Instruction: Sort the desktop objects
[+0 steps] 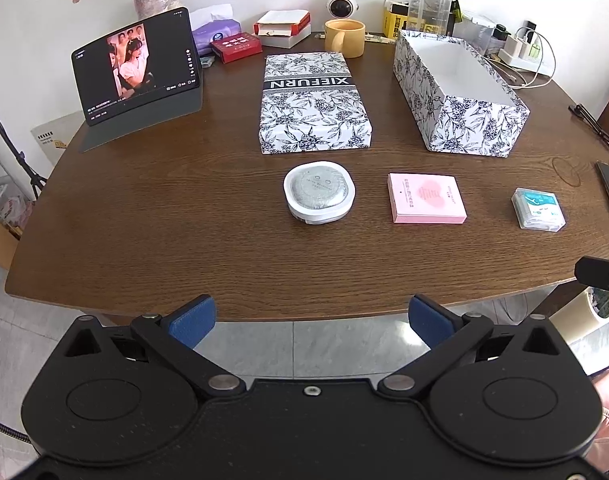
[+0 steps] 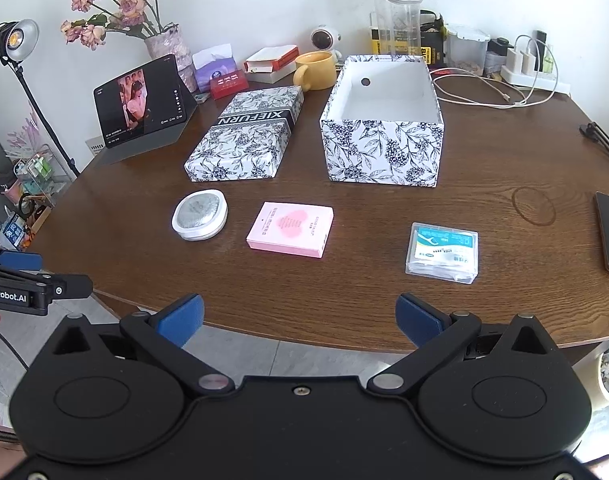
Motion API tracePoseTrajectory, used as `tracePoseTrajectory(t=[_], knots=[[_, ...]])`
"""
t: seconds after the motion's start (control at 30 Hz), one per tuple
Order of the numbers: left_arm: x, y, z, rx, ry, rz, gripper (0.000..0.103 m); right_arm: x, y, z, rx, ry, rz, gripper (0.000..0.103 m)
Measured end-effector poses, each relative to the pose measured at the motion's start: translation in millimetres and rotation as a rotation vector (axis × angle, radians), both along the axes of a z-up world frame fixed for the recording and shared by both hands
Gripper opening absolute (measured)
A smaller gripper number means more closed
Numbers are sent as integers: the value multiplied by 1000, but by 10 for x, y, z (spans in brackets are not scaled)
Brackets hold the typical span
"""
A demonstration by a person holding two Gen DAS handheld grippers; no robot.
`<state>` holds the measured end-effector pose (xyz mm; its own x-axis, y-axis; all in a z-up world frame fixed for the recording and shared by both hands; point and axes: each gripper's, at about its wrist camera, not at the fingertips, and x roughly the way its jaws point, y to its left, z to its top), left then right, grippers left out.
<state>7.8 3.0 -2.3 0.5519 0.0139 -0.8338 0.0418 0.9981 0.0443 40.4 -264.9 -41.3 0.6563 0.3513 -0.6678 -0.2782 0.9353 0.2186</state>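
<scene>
Right wrist view: right gripper (image 2: 300, 316) and left gripper (image 1: 310, 318) hang wide apart and empty off the table's near edge. Round case (image 2: 199, 215), pink box (image 2: 290, 229) and floss box (image 2: 443, 252) line up before the open box (image 2: 384, 152), which looks empty; the slick floss box may slip if pinched.

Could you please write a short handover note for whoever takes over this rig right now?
Left gripper: open, empty, hovering off the table's near edge.
Right gripper: open, empty, also short of the near edge.
In a row on the table, left to right: round white case, pink box, clear floss-pick box.
Behind them: floral lid lying flat, and the open floral box, which looks empty.
Done: nothing sorted yet.
Left: probably move all three items into the open box, then perhaps fit the lid.
</scene>
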Motion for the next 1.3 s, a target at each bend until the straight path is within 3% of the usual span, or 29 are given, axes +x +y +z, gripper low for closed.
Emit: tracePoseTrajectory(t=[1.3], knots=[[-99, -13, -20, -5, 11, -14, 103, -95, 1, -11, -1, -6, 0, 103]])
